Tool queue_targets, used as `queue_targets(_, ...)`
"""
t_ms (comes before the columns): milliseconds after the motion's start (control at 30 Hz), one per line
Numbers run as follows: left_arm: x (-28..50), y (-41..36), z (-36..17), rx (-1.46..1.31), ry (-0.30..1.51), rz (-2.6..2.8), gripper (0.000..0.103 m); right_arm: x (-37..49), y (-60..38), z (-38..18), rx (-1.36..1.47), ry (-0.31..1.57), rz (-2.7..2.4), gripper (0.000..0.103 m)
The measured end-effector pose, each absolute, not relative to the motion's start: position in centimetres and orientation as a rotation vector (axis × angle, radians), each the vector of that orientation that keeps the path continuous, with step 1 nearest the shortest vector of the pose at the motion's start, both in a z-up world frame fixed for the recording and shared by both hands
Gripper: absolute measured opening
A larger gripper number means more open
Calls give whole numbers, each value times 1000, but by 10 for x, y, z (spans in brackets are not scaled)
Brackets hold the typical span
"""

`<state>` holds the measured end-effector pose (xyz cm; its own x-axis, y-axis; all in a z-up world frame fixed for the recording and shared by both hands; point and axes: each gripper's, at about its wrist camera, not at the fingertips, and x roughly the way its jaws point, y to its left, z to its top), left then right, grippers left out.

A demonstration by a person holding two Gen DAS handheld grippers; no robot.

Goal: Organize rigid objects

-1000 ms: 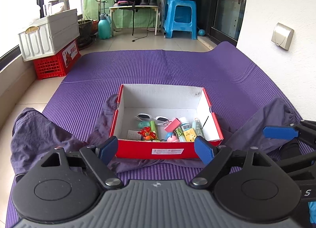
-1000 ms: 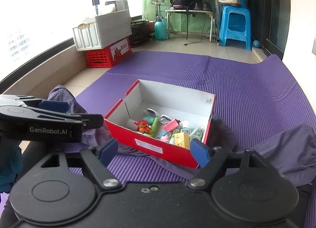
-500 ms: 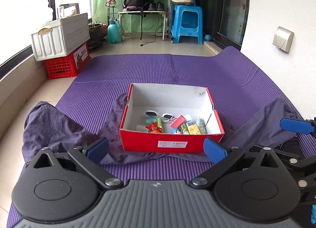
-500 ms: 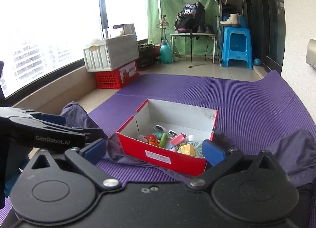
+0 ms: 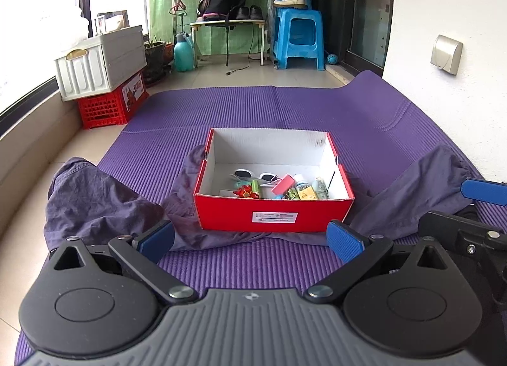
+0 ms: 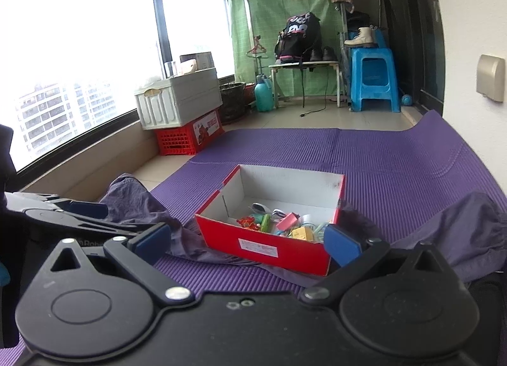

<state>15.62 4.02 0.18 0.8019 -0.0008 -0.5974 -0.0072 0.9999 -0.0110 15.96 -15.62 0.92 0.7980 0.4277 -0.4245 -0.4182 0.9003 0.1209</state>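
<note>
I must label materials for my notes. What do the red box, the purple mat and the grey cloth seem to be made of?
The red box looks like cardboard: matte, thin white inner walls, a printed label. The purple mat seems to be soft foam, with fine ribs and an edge curling up at the wall. The grey cloth is probably thin woven fabric: it wrinkles and drapes.

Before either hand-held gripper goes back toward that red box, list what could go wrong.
1. The red box sits on a loose dark cloth; catching the cloth could drag or tip the box.
2. The small items are crowded at the near end, so picking one may knock out another.
3. The left hand-held gripper and right hand-held gripper, both open, are side by side and could collide.
</note>
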Motion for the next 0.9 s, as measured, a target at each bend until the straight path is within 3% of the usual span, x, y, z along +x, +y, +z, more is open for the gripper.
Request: queue_targets(900, 126, 17, 8, -10, 618, -43, 103, 140, -183, -4, 105, 506, 402, 103)
